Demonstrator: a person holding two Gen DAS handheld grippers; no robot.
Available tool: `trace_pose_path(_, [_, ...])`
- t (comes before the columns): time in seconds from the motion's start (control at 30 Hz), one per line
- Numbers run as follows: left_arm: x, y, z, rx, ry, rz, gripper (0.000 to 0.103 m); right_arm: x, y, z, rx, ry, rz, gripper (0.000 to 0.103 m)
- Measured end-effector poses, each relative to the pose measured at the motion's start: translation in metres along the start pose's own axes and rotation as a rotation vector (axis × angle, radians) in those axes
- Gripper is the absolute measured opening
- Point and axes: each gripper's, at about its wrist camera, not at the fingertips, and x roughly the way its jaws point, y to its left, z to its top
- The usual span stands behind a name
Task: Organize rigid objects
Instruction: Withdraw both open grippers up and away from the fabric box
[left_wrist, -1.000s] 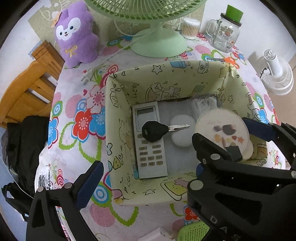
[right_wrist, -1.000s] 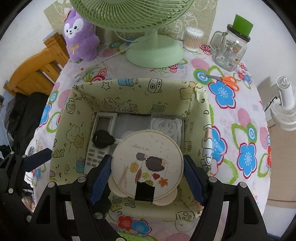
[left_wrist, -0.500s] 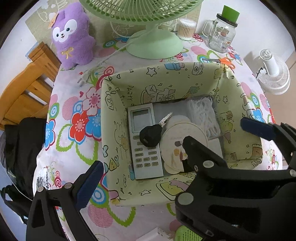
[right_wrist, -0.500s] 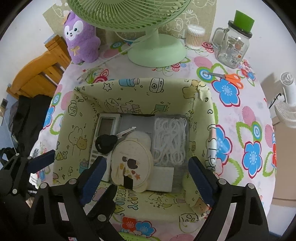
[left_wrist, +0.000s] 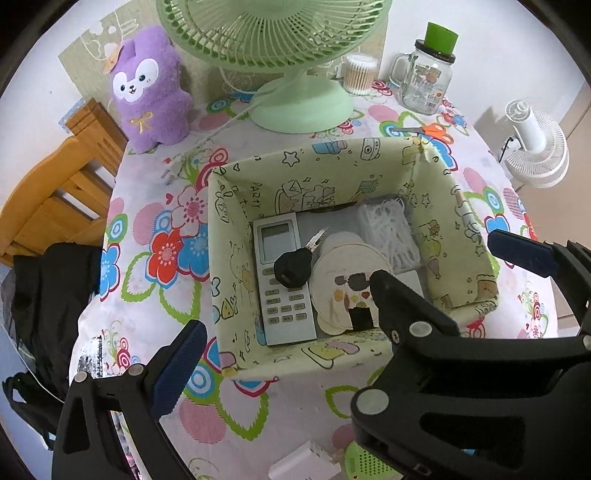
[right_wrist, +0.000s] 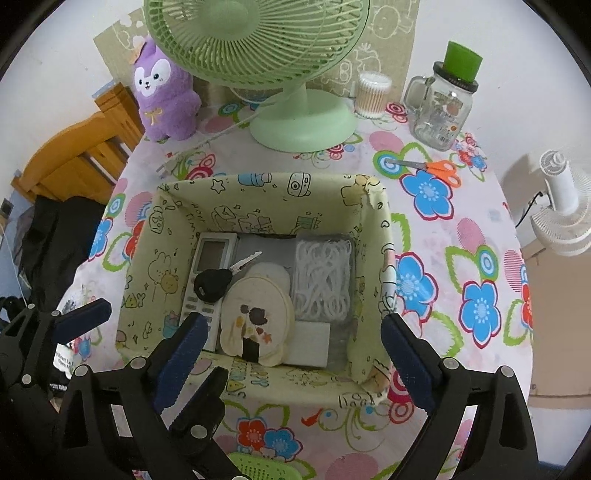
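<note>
Your right gripper (right_wrist: 291, 354) is opening, nothing between its jaws; the disc (right_wrist: 256, 319) lies in the box (right_wrist: 382, 266) against the remote (right_wrist: 207, 273), freeing counter. Left gripper (left_wrist: 280, 325) spread, empty.

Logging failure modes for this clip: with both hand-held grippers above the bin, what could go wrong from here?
1. The round fan lies tilted on the remote and a white box; it may slide.
2. The key rests loose on the remote; a nudge could shift it.
3. The right hand-held gripper, jaws opening and empty, hangs near the bin's soft front wall and could snag it.
</note>
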Motion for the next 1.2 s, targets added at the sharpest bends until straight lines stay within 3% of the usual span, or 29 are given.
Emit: trace_pose_path(1.2, [-0.065, 0.009, -0.052, -0.008, -0.135, -0.012, 0.101, -0.077, 0.011, -0.050, 0.019, -0.132, -0.049, 0.097])
